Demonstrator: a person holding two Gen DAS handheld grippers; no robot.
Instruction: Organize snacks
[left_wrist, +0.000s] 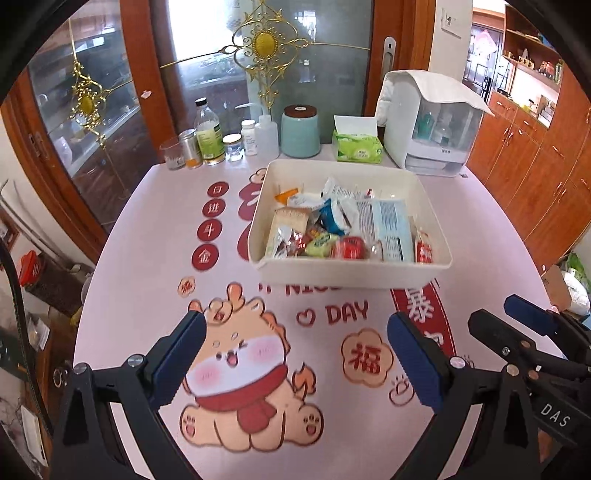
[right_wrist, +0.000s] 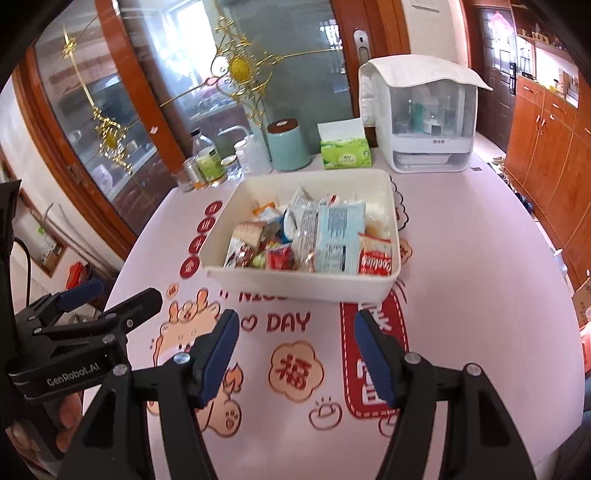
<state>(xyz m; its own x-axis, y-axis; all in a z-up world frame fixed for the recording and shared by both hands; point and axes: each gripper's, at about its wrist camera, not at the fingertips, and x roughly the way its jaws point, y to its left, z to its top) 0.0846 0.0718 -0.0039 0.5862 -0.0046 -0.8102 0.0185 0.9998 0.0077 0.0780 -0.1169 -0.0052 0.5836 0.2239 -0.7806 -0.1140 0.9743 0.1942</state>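
Observation:
A cream plastic bin (left_wrist: 347, 277) (right_wrist: 295, 288) stands mid-table, filled with several snack packets. Among them are a light blue packet (left_wrist: 391, 229) (right_wrist: 332, 236) and a red cookie pack (left_wrist: 424, 251) (right_wrist: 375, 258) in the bin's near right corner. My left gripper (left_wrist: 295, 319) hovers open over the cartoon tablecloth, short of the bin, with nothing between its blue pads. My right gripper (right_wrist: 295, 319) is open and empty too, just in front of the bin. Each appears in the other's view: the right gripper (left_wrist: 495, 310) at the right edge, the left gripper (right_wrist: 122, 291) at the left.
Along the table's back edge stand bottles and jars (left_wrist: 210, 136), a teal canister (left_wrist: 300, 131), a green tissue box (left_wrist: 356, 146) and a white covered box (left_wrist: 428, 122). Glass doors rise behind. Wooden cabinets (left_wrist: 535, 177) line the right wall.

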